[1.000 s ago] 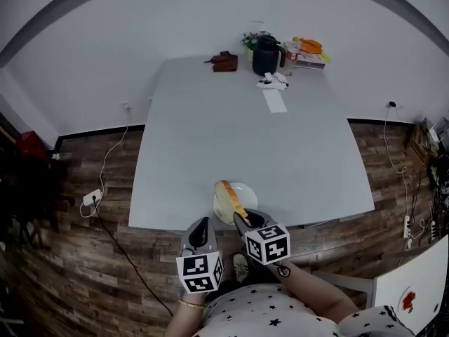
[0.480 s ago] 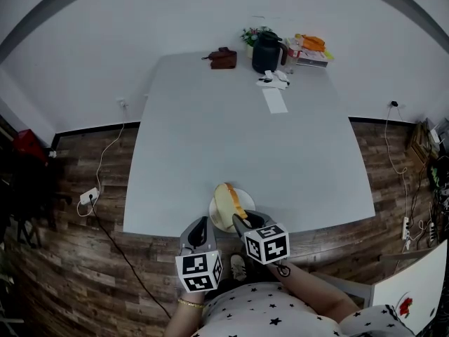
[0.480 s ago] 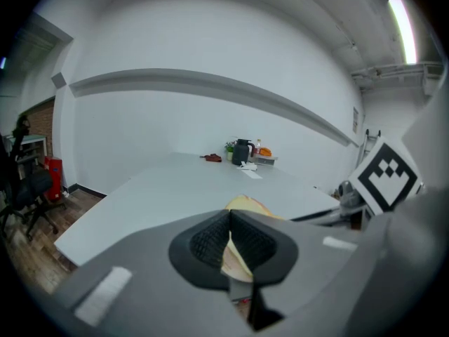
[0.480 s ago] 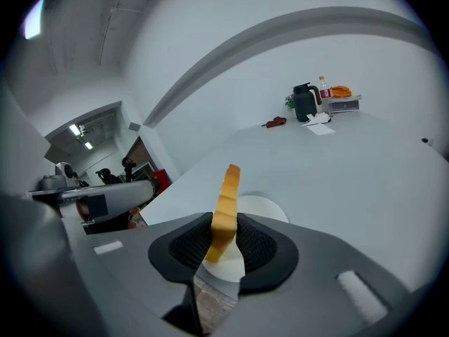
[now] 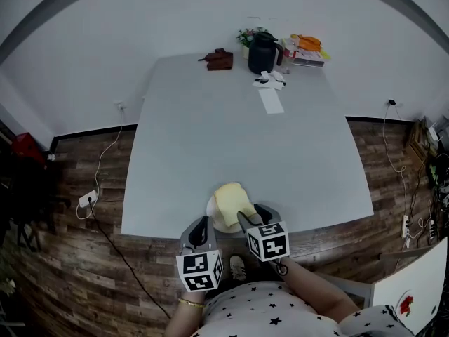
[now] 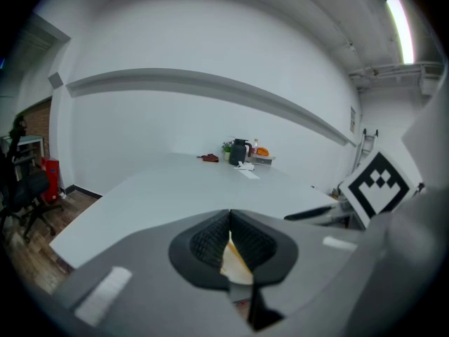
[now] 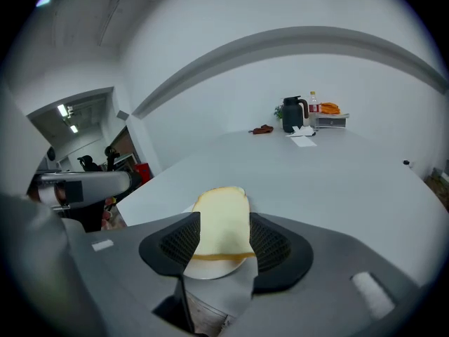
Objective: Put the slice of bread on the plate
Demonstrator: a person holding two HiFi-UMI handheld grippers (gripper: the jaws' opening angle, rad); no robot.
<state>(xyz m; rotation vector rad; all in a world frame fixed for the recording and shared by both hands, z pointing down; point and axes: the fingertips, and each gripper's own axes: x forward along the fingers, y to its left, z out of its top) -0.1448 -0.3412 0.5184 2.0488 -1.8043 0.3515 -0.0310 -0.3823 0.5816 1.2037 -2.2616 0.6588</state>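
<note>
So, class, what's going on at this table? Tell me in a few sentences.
A person holds a two-jaw gripper in each hand at the near edge of the grey table. The slice of bread lies on the white plate, between the jaws of the right gripper, which are opening around it. The left gripper sits beside it with its jaws together, holding nothing.

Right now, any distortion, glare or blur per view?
Head view: strong fisheye, table edges bow, corners dim. Left gripper view: ceiling light glares upper right, black vignette at corners. Right gripper view: bread slice sharp, far jug small but legible.
</note>
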